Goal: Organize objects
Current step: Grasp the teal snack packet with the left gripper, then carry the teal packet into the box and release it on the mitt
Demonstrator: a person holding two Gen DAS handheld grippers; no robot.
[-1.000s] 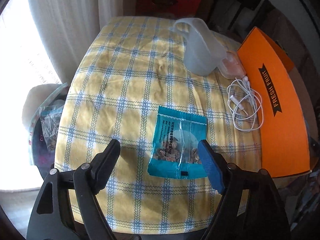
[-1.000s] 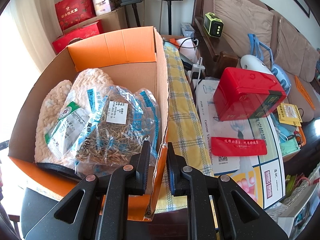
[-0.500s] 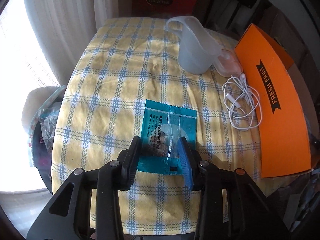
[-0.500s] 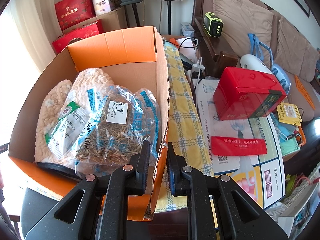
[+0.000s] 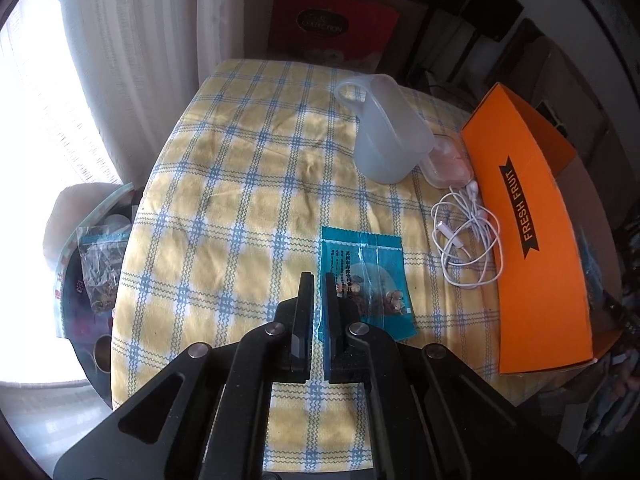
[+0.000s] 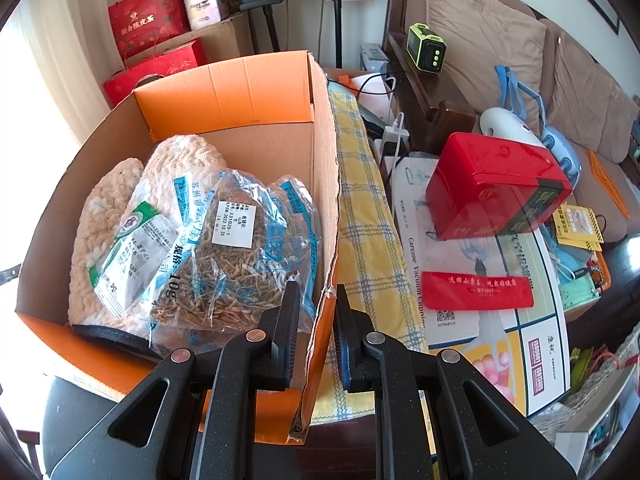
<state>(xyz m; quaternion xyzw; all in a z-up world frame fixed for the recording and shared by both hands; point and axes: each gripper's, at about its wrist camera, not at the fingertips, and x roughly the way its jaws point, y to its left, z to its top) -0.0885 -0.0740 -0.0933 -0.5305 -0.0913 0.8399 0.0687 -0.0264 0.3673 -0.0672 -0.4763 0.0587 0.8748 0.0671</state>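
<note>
Two views differed: the left gripper, jaws just closing, was pinched on a teal packet's edge; the right gripper was clamped on the box wall.

On the surface, the snack packet lies near the front edge; jug, earphones and box line the right edge.

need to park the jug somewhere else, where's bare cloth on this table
Bare: the checked tablecloth from the curtain-side edge across to the jug and teal packet. Crowded: the strip by the orange box, with the earphones and a small clear case.
</note>
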